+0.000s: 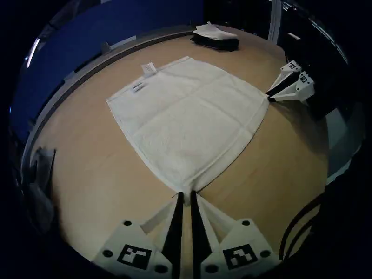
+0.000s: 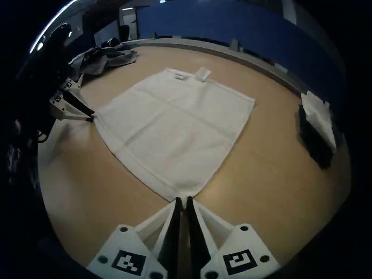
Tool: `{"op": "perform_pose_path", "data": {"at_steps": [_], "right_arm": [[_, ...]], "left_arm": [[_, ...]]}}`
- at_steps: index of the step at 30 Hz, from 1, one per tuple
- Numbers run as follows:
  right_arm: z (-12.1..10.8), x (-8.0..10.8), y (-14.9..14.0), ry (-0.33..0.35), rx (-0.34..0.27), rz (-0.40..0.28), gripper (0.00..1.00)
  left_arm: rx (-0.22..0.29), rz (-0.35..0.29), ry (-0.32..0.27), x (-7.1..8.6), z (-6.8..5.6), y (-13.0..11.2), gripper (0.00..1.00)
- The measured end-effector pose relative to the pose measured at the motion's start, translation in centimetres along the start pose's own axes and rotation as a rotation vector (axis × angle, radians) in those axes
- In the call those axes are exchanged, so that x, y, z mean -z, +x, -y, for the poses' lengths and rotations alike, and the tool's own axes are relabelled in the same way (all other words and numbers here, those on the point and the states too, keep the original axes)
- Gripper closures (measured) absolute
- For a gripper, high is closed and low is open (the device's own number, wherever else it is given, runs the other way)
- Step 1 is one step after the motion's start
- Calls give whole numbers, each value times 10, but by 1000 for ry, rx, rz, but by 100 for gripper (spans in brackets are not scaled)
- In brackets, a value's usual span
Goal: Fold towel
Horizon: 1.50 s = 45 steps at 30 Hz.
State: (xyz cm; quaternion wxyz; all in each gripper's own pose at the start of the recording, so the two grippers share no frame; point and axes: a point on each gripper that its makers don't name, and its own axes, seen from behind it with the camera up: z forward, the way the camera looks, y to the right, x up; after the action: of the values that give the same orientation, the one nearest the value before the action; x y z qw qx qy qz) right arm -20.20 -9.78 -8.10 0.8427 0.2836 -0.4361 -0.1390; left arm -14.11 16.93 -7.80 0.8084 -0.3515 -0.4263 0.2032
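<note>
2 adjoining corners of the towel (image 1: 186,121) are pinched, 1 by each gripper. Left gripper (image 1: 186,195): jaws almost together with a thin slit between them, and the nearest corner of the cloth taken in at the tips. Right gripper (image 2: 182,200): same state, jaws all but closed on its own nearest corner. In the left gripper view the right gripper is seen farther off, its tips on the corner at the right end of the shared hem.

The towel is spread flat on the wooden table (image 1: 93,176) in 1 layer. It is near enough square that no long axis can be called. Faint crease lines cross near its middle. No lift is seen at either held corner.

Relation that matters: the held hem runs straight between the 2 grippers, and the whole sheet lies ahead of both sets of jaws. The free hem, marked by 2 small tags (image 1: 149,69), lies opposite, at the far side. Neither gripper is judged nearer to it, since each faces its own far corner along a side hem. A first fold is judged to call for both corners to be raised and carried forward together onto the tagged hem, level, so the edges meet.

A stack of folded towels (image 1: 215,36) sits well apart, beyond the far corner.
</note>
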Motion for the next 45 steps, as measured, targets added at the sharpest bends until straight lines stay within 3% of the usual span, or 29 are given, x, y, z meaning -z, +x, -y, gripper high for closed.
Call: {"op": "perform_pose_path", "data": {"at_steps": [21, 33, 45], "right_arm": [[2, 9, 10, 4, -15, -24, 93], [2, 29, 32, -8, -19, -73, 93], [1, 60, 60, -11, -22, -134, 94]], "left_arm": [[13, -4, 2, 5, -1, 1, 92], [60, -44, 25, 29, -2, 20, 92], [113, -99, 61, 64, 0, 45, 92]]}}
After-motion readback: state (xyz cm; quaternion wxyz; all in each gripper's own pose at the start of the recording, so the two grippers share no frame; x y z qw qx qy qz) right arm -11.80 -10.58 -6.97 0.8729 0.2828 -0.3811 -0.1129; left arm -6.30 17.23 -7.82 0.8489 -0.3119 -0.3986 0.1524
